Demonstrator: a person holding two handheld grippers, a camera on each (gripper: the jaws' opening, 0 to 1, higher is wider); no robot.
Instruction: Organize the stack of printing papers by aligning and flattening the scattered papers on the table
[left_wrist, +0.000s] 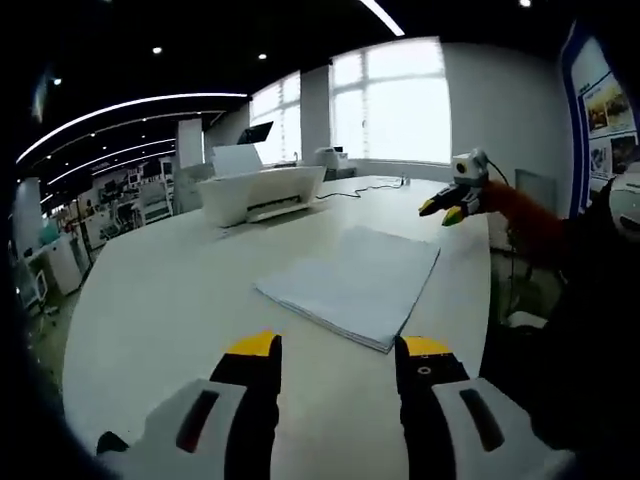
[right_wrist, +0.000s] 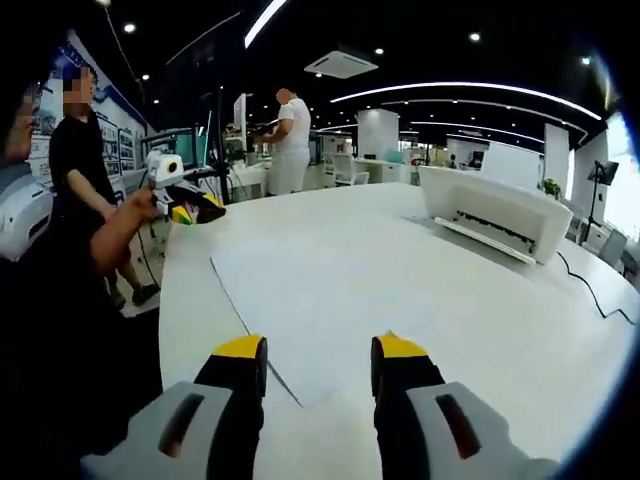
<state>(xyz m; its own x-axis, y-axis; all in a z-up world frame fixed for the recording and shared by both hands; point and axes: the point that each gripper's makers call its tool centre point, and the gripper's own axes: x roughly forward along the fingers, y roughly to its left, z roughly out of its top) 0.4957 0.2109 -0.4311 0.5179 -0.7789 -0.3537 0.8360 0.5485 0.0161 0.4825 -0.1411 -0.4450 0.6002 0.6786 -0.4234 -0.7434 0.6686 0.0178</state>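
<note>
In the left gripper view, the left gripper (left_wrist: 335, 352) stands low over the near edge of the white table (left_wrist: 160, 290), its two yellow-tipped jaws spread wide with only bare tabletop between them. Just beyond the tips lies the stack of paper (left_wrist: 355, 282), flat on the table and set at a slant, with its near edge a little uneven as though some sheets do not sit flush. Farther off, to the left, is a white printer (left_wrist: 262, 188) with a black cable (left_wrist: 365, 187) trailing off to its right. At the far right the right gripper (left_wrist: 450, 207) hangs in the air above the table edge, holding nothing that I can see; whether its jaws are apart I cannot tell from here. In the right gripper view, the right gripper (right_wrist: 318, 350) has its jaws parted and empty, poised just over the near part of the stack of paper (right_wrist: 330, 290), whose left edge runs as a thin dark line toward the jaws. The printer (right_wrist: 495, 210) sits to the far right. At the left the left gripper (right_wrist: 190, 208) is held up in a hand (right_wrist: 140, 208). Two people (right_wrist: 290, 140) stand in the background. My reading is that the squaring has not yet begun: both tools are approaching. The next move calls for bringing one down on each side of the stack and pushing inward evenly, then pressing the top flat.
</note>
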